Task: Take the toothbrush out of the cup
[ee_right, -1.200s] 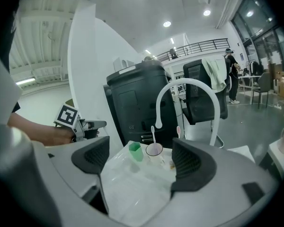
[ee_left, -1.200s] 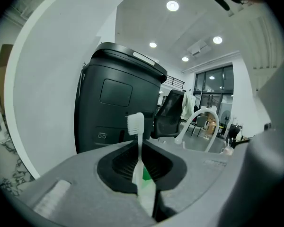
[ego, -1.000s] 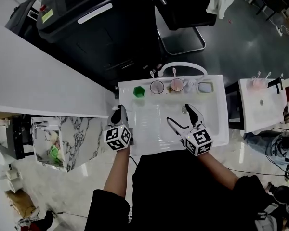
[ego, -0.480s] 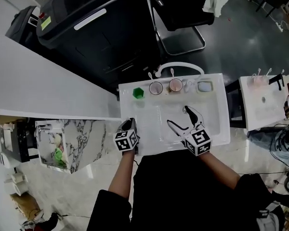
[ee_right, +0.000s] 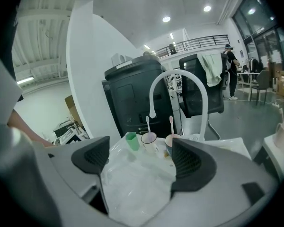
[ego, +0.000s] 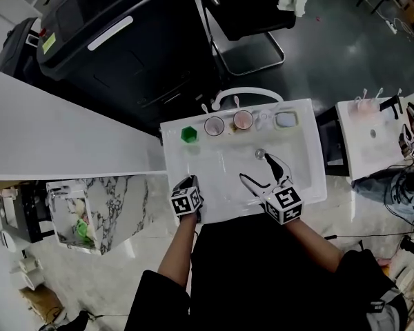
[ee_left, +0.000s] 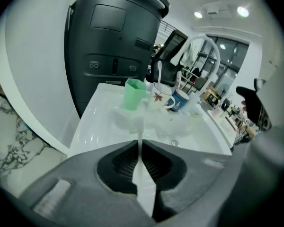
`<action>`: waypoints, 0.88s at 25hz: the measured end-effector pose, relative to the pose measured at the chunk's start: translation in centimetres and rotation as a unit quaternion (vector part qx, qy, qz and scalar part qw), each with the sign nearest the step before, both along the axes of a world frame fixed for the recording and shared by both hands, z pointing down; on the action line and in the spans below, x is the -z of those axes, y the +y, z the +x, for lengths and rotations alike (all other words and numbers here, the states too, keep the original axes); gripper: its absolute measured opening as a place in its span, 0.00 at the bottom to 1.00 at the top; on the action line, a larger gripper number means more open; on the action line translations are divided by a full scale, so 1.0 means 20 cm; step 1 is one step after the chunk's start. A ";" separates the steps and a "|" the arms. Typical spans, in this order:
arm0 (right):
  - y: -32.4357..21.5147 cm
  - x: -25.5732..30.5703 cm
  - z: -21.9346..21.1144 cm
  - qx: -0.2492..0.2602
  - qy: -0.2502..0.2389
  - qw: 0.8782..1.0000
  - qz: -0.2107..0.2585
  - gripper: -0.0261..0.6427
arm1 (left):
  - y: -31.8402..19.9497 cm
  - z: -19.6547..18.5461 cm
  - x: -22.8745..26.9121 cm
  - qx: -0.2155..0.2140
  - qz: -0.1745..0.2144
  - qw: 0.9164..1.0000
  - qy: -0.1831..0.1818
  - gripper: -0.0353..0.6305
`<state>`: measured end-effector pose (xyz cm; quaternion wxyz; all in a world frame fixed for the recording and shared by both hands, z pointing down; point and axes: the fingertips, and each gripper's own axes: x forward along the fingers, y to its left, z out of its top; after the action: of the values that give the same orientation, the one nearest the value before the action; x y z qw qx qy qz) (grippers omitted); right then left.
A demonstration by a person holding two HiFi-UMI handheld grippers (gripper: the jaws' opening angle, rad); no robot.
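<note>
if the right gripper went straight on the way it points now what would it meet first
Probably the white mug holding a white toothbrush, which sits centred between the jaws of the open right gripper, beyond the white sink basin. Depth is unclear; it might pass above it.

We see, rel. to the faucet (ego: 251,91): left mug (ego: 214,125) & right mug (ego: 243,120) just in front, each w/ a toothbrush (ego: 236,103) in it; third cup (ego: 188,134) further left; dish (ego: 286,120) front-right; drain (ego: 260,154) nearer us.

Toothbrush (ego: 237,105) bristles too small to tell
</note>
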<state>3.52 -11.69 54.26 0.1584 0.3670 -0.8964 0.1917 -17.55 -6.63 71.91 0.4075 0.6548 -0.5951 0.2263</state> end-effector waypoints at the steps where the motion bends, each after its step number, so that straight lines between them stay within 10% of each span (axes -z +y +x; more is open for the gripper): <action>1: 0.00 -0.01 0.02 -0.006 0.000 1.000 -0.003 0.65 | -0.01 0.00 -0.02 0.007 0.003 1.000 0.008 0.11; 22: 0.06 -0.02 0.15 -0.042 0.046 0.998 0.000 0.65 | -0.19 0.00 -0.47 -0.014 -0.065 0.998 0.016 0.11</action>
<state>6.58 -10.45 54.62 0.1917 0.4125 -0.8720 0.1808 -17.52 -10.40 81.22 0.4556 0.6385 -0.5633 0.2595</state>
